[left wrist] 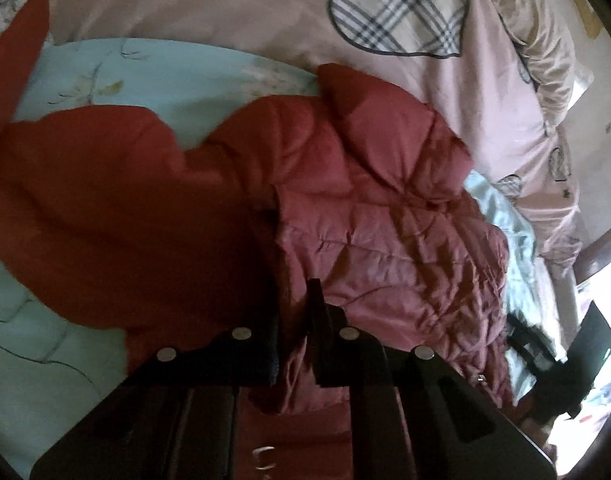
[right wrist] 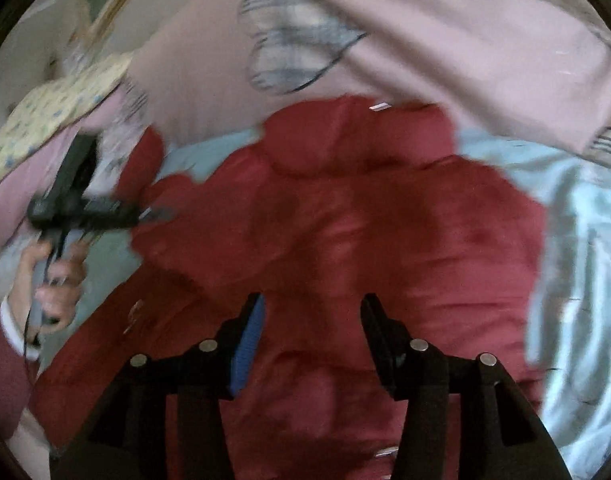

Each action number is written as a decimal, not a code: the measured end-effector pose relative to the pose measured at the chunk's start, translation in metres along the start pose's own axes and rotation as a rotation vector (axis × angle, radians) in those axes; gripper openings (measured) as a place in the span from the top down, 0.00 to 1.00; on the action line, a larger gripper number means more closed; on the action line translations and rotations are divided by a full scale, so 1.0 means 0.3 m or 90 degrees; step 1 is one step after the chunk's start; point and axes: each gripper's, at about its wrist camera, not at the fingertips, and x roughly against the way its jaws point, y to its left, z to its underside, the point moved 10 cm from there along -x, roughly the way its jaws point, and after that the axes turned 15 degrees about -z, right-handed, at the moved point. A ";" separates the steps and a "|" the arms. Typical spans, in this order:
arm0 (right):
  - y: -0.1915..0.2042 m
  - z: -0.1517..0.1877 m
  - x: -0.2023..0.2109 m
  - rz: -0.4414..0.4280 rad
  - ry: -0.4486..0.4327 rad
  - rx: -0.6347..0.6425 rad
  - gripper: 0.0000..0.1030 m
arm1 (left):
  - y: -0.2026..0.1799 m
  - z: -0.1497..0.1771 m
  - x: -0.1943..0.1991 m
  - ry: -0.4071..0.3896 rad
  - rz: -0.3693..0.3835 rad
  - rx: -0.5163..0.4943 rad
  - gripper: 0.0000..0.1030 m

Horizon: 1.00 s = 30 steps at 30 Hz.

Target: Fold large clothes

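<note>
1 red puffer jacket (left wrist: 385,208), 2 hand-held grippers, 1 pink duvet (left wrist: 233,8), 1 blue sheet (left wrist: 153,76)

Both grippers are black plastic: right gripper (right wrist: 311,312) has silver round screw heads and a blue pad on one finger. Beside the left gripper (right wrist: 161,213), hand (right wrist: 57,284) wears white cuff, dark red sleeve; black cable hangs.

quilted jacket (left wrist: 385,220) w/ slight sheen, matt sheet (left wrist: 85,72)
</note>
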 end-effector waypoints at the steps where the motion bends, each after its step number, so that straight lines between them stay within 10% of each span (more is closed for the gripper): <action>1: -0.051 -0.016 0.013 0.021 -0.012 -0.023 0.50 | 0.009 0.002 -0.008 -0.001 -0.009 -0.003 0.91; 13: -0.287 0.064 -0.111 0.115 0.052 -0.104 0.48 | 0.050 -0.002 0.087 -0.112 -0.132 -0.039 0.81; 17: -0.297 0.066 -0.130 0.126 0.058 -0.100 0.48 | 0.041 -0.010 0.191 -0.159 -0.097 -0.024 0.81; 30: -0.213 0.022 -0.086 0.144 0.049 -0.059 0.46 | -0.090 0.130 -0.089 -0.048 -0.102 -0.105 0.81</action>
